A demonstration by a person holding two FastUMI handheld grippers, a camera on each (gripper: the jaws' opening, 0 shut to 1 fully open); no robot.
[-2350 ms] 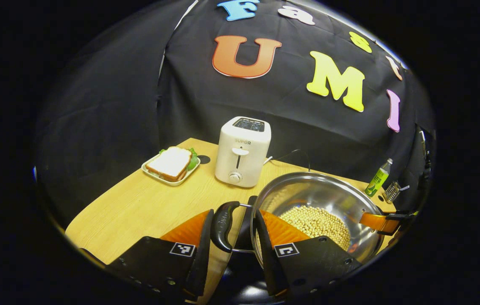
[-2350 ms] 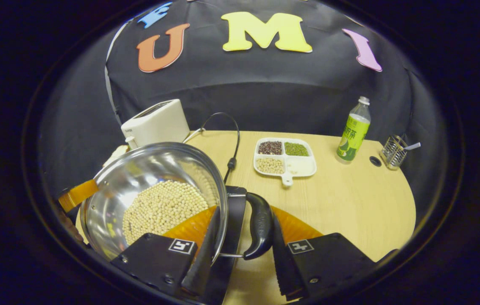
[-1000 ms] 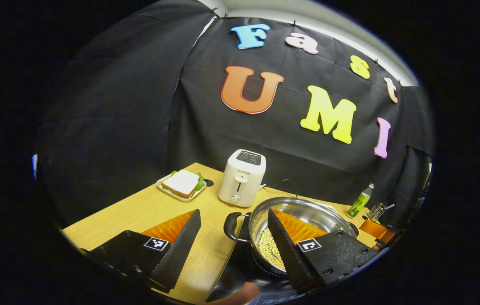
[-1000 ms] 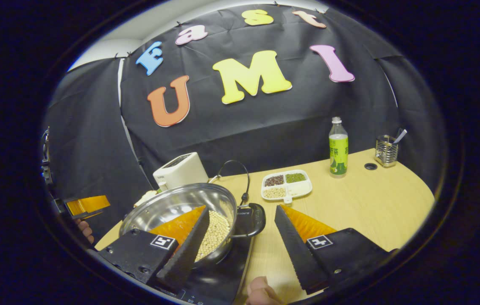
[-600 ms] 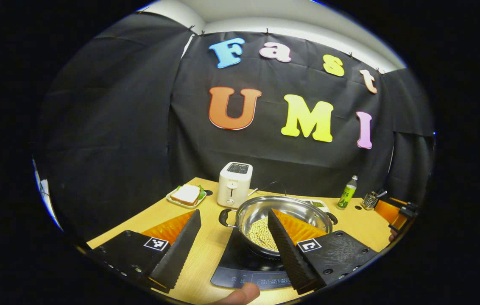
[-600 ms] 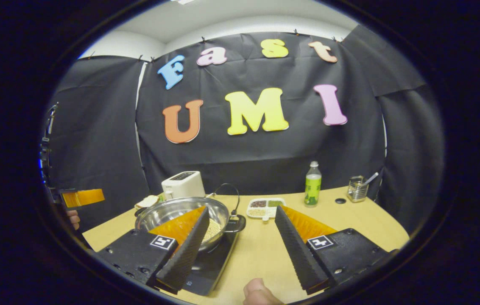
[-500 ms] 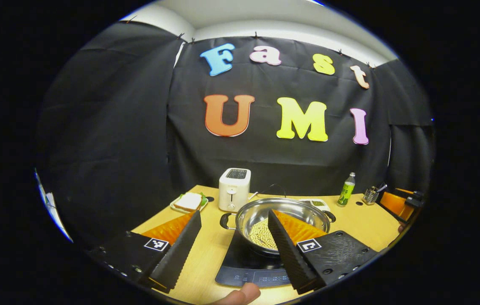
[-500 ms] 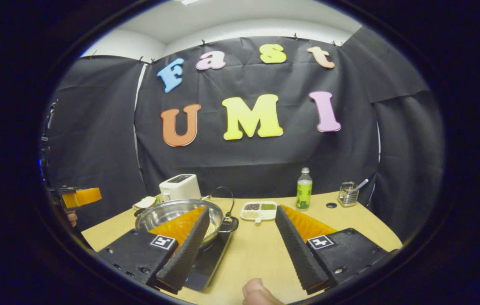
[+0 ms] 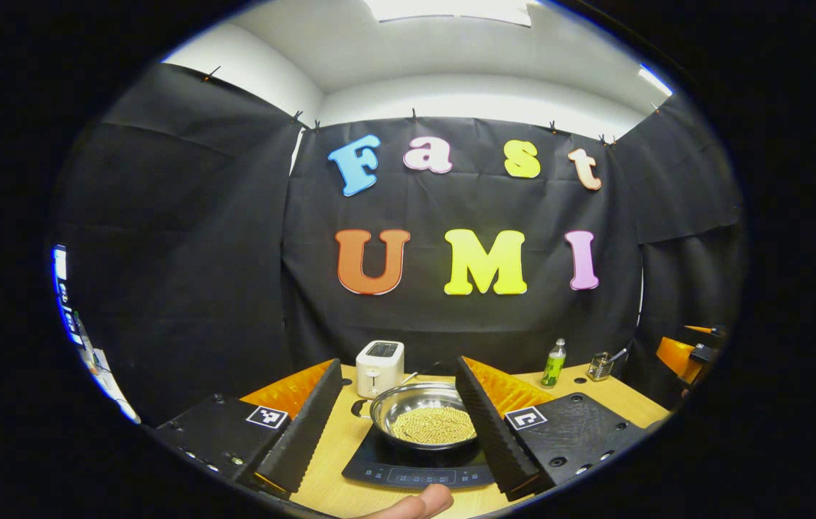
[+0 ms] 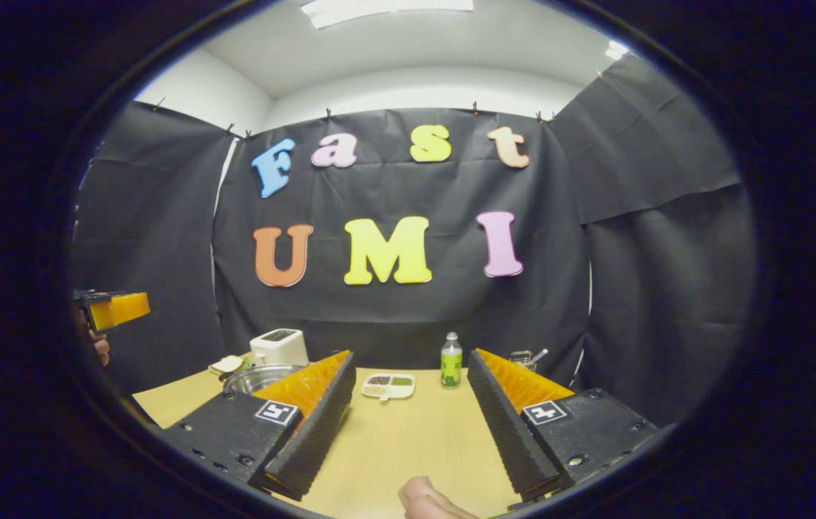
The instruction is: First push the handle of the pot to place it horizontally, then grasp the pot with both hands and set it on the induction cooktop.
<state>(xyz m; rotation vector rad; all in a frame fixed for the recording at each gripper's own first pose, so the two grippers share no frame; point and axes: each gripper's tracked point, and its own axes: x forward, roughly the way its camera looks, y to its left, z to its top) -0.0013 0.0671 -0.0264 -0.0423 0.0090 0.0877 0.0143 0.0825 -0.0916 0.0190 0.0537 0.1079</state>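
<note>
My left claw (image 9: 399, 425) and right claw (image 10: 408, 425) both stand wide open, holding nothing, well back from the table (image 10: 415, 440). The pot (image 9: 422, 418) of beans sits on the cooktop (image 9: 379, 472) near the table's front edge, so I judge the job done. The risk left is small: a careless swing forward could clip the pot's side handle (image 9: 360, 409) and slide it off centre. Along the back edge stand a toaster (image 9: 379, 367), a bottle (image 10: 450, 369) and a divided dish (image 10: 388, 386); black cloth walls the booth.

Pot (image 10: 253, 378) mostly hidden behind finger; handles perhaps horizontal, unclear.
</note>
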